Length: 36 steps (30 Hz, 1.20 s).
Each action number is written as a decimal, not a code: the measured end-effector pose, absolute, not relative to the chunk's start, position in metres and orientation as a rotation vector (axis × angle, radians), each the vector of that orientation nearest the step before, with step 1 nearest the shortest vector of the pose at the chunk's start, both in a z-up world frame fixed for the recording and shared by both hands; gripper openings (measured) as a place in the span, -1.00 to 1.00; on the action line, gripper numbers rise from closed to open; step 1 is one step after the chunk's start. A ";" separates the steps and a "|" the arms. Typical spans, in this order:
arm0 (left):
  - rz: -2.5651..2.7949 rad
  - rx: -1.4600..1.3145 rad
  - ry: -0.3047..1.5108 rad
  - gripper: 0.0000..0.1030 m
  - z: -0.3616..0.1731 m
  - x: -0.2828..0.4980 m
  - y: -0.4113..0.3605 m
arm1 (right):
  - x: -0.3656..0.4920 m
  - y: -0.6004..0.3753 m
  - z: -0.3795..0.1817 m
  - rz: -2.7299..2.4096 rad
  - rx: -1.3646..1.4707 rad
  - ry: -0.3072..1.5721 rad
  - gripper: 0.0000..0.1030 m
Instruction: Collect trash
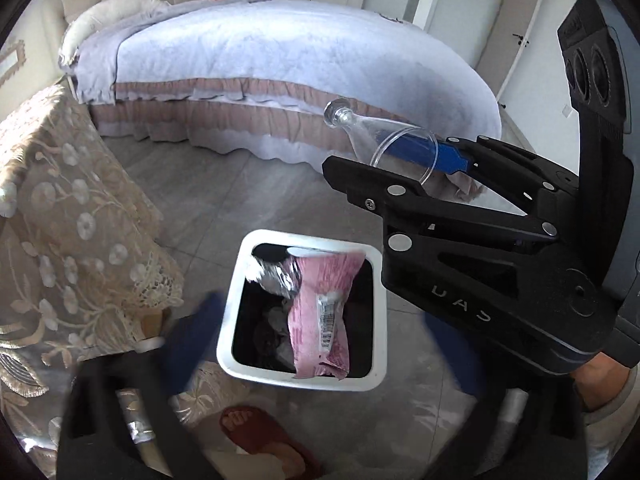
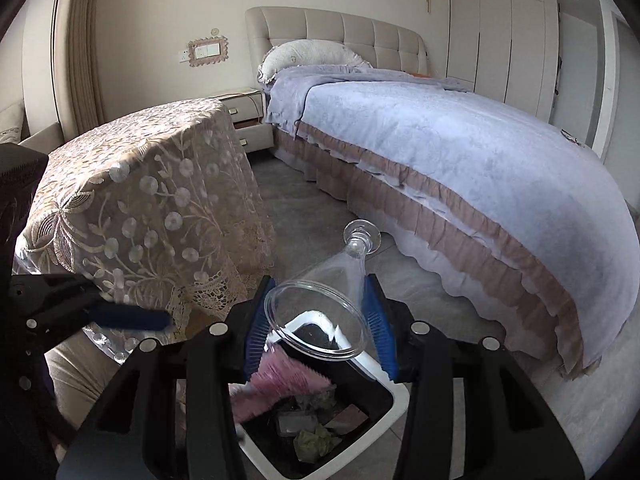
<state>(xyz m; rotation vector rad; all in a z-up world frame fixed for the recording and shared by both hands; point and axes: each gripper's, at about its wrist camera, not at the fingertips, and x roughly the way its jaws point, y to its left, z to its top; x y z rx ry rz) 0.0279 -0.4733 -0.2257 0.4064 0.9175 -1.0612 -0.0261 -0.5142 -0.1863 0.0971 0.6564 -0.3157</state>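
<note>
Lying tipped on its side between my right jaws, the clear plastic goblet (image 2: 320, 312) has its wide mouth turned back toward me and its foot pointing out toward the bed (image 2: 460, 152). My right gripper (image 2: 318, 322) pinches it, one blue pad (image 2: 256, 328) against each side of the bowl. It hangs above the white trash bin (image 2: 396, 400), not touching the rim. Inside the bin a pink wrapper (image 1: 320, 312) leans against the wall with a crumpled silver foil piece (image 1: 276, 278) beside it, and some scrunched paper lies on the dark bottom. My left gripper (image 1: 320, 344) stands with its jaws spread wide and nothing between them; its blue fingers (image 1: 204, 328) are blurred and straddle the near side of the bin. To the left of the bin stands the counter under a lace cloth (image 2: 152, 200). A foot in a reddish slipper (image 1: 260, 436) rests on the grey floor just this side of the bin.
</note>
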 end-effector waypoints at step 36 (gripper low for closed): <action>-0.703 0.315 0.623 0.91 -0.142 0.064 -0.389 | -0.001 -0.481 -0.189 -0.225 -0.071 0.660 0.91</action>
